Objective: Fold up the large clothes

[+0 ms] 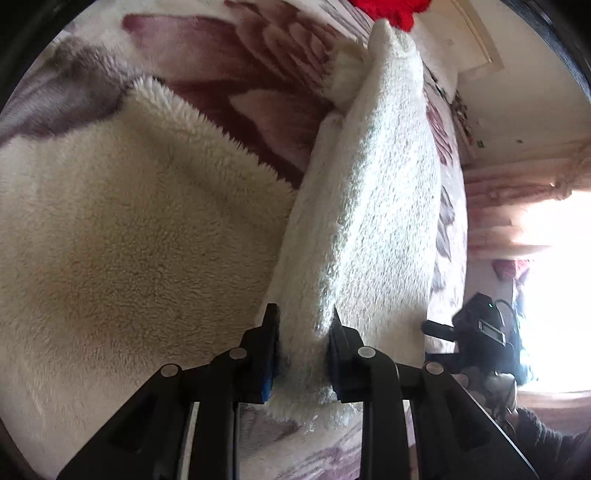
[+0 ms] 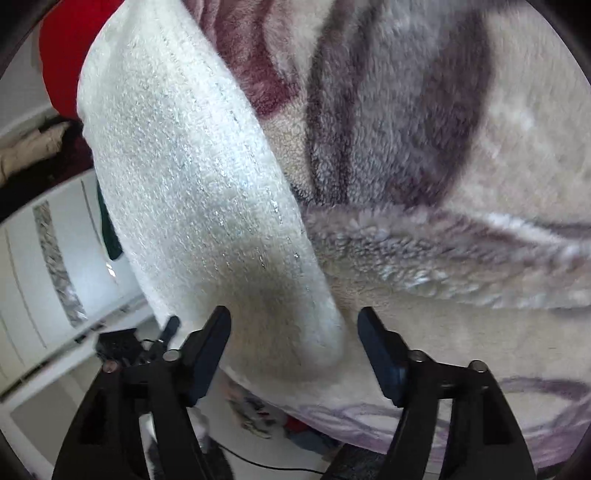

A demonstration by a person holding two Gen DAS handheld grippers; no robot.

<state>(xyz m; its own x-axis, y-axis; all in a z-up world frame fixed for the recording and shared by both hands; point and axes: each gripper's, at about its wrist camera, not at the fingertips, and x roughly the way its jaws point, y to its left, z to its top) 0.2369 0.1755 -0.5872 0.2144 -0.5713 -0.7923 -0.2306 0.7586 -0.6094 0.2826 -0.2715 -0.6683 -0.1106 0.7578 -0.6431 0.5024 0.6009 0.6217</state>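
Note:
A large white fleece garment [image 1: 122, 229] lies spread on a flowered plush blanket [image 1: 221, 62]. My left gripper [image 1: 304, 325] is shut on a lifted fold of the white garment [image 1: 373, 192], which rises as a long strip toward the far end. In the right wrist view the same lifted strip of the white garment [image 2: 192, 192] hangs in front of my right gripper [image 2: 293, 332]. Its jaws stand wide apart with the fabric's lower end between them, not pinched.
A red cloth [image 1: 391, 9] lies at the far end of the blanket and shows in the right wrist view [image 2: 62, 48] too. A bright window [image 1: 546, 295] and dark gear [image 1: 484, 332] are to the right. White cabinets [image 2: 44, 258] stand beside the bed.

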